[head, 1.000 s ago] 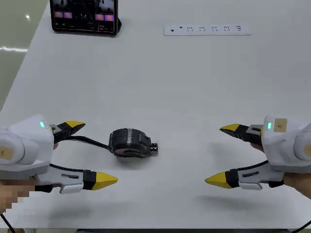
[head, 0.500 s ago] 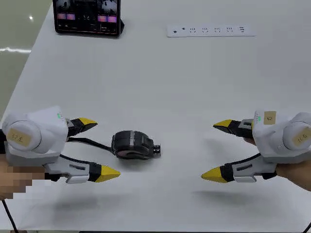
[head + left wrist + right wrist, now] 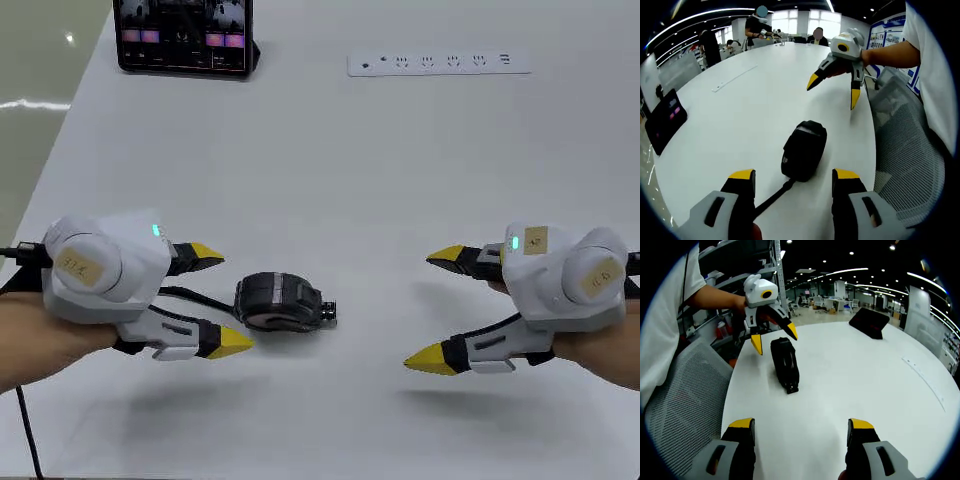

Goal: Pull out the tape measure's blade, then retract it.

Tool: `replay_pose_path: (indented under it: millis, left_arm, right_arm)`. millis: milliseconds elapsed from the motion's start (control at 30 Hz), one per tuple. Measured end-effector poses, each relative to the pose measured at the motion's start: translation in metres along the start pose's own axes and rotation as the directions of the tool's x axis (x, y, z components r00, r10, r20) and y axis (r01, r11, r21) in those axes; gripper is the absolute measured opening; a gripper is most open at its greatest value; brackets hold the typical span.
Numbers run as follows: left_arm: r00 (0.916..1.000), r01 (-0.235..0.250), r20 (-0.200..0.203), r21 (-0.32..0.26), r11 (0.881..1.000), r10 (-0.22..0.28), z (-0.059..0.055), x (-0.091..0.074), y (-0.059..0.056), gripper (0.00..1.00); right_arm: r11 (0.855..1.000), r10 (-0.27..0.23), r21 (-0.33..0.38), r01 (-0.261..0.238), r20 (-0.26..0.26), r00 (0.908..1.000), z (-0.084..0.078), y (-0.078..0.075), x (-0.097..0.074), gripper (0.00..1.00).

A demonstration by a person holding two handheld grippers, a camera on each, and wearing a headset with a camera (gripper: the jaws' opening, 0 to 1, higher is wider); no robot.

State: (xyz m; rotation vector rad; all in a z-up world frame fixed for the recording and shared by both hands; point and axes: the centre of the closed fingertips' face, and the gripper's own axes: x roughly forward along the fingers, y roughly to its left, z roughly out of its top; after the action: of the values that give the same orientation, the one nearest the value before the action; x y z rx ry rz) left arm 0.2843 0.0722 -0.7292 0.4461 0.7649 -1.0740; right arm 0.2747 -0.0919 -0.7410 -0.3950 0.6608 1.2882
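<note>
Fingers of our left gripper are spread wide and pinch nothing. They straddle the black strap that runs from the tape measure, with the yellow tips just beside its case and, as far as we can see, clear of it. We hold the right gripper with its fingers spread as well (empty too), well apart from the tape measure and pointing at it. We see the tape measure sitting on the white counter, near the front edge and left of the middle, its blade drawn in so that just the hook pokes out toward our right gripper. Toward the far left corner stands a dark tablet with a lit screen, and a white power strip lies flat near the far edge.
</note>
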Motion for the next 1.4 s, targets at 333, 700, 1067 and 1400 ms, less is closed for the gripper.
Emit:
replay_pose_path:
  millis: [333,700,1067,1400]
  left_arm:
    - [0.9995,0.013,-0.029,0.038,0.999,-0.012,-0.001,0.009,0.0,0.45]
    - [0.9985,0.032,-0.045,0.056,0.998,-0.029,-0.002,0.02,-0.004,0.35]
    - [0.9974,0.05,-0.055,0.072,0.996,-0.046,-0.001,0.027,-0.007,0.3]
    - [0.9966,0.06,-0.062,0.084,0.995,-0.054,-0.002,0.029,-0.008,0.28]
  right_arm:
    - [1.0,0.01,-0.004,-0.01,0.008,0.9999,0.001,0.0,0.006,0.73]
    - [1.0,0.02,0.001,-0.02,0.011,0.9997,0.001,0.002,0.014,0.73]
    - [1.0,0.028,0.003,-0.028,0.014,0.9995,0.002,0.004,0.016,0.72]
    - [0.999,0.042,-0.001,-0.042,0.022,0.9989,0.003,0.007,0.022,0.68]
